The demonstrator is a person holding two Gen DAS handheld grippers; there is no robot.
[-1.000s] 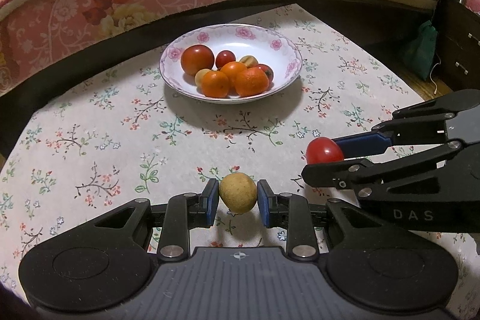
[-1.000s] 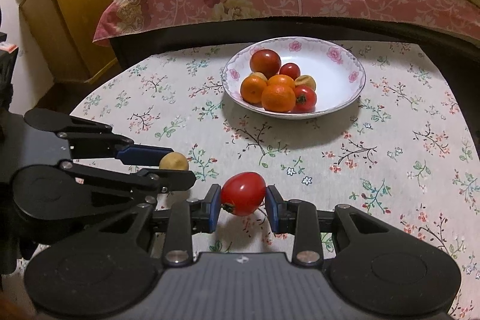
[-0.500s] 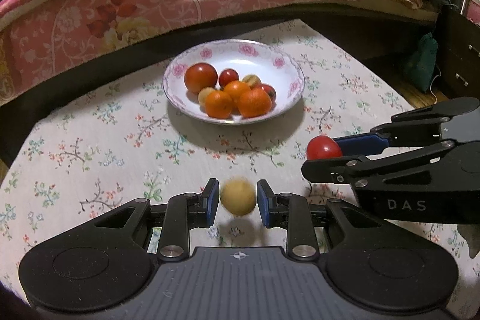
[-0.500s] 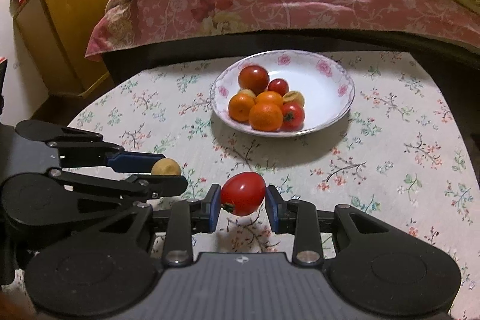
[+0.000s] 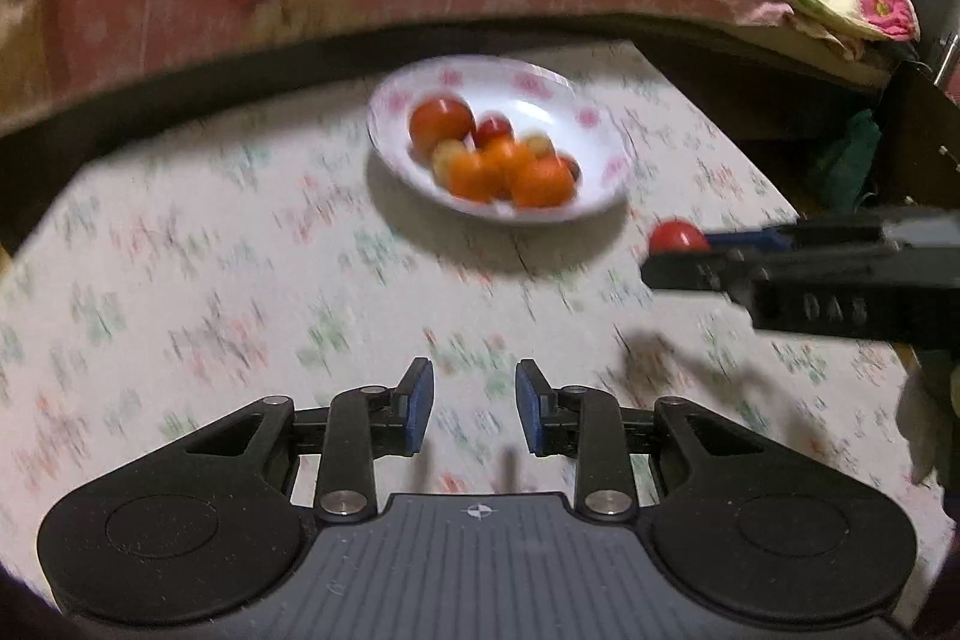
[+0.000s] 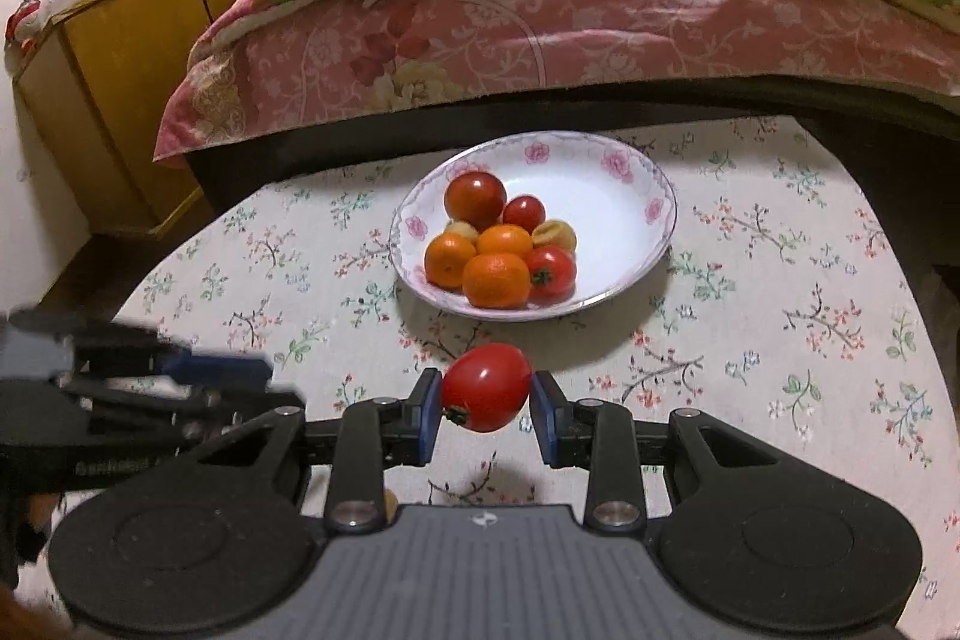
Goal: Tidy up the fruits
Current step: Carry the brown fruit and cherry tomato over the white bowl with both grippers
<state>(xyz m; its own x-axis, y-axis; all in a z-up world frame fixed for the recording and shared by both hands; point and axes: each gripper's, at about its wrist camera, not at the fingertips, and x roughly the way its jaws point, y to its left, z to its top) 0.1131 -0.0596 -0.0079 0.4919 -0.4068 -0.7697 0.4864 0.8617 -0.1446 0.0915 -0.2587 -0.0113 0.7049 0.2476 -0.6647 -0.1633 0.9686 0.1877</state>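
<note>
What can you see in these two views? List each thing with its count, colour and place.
plate: one, white with pink flowers, far middle of the table
tomatoes: three, red, on the plate
oranges: three, orange, on the near side of the plate
small fruits: two, yellowish, among the oranges
tomato: one, red, held above the cloth
tablecloth: one, pale with flower sprigs, over the table
bedcover: one, pink, behind the table
cabinet: one, yellow wood, far left
right gripper: black with blue pads, shut on the tomato
left gripper: black with blue pads, jaws just eased apart, nothing between them
</note>
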